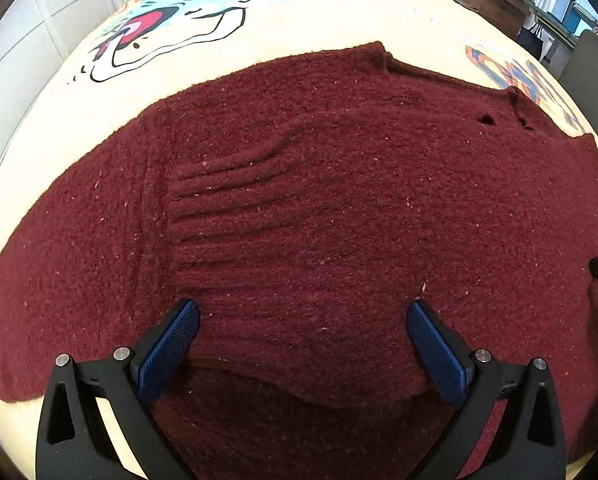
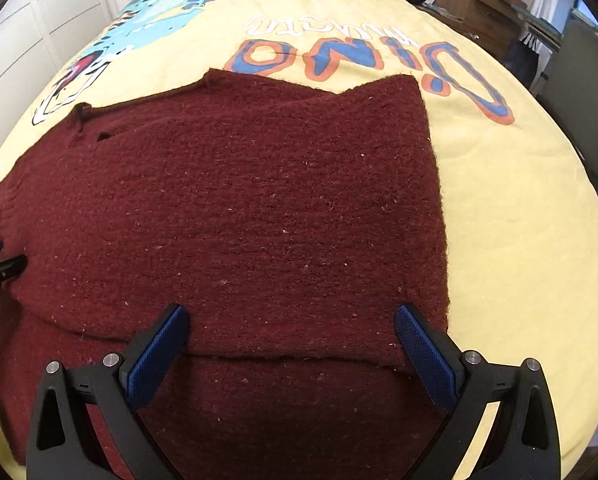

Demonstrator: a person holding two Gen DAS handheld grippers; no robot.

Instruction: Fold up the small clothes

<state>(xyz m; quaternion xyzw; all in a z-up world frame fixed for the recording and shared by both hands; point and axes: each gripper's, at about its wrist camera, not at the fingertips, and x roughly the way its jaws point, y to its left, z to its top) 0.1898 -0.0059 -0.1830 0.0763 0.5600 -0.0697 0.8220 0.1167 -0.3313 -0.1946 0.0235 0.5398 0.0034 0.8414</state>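
Both tools, left tool (image 1: 303,344) and right tool (image 2: 291,344), stand wide open and empty over the sweater's folded edge (image 2: 291,358). The maroon sweater (image 1: 319,200) lies flat on the bed cover (image 2: 519,200). Lower evenly, pinch one layer only.

Both cams sit on the wrists, looking steeply down and fwd between their own fingers (image 1: 171,344), close over the maroon sweater (image 1: 319,208) on the bed (image 2: 519,208). Left cam covers the sweater's left half w/ sleeve, right cam the right half and the bedcover's lettering. Shared: sweater's middle, collar (image 2: 147,100), cartoon print; each cam catches the other's fingertip at its frame edge.
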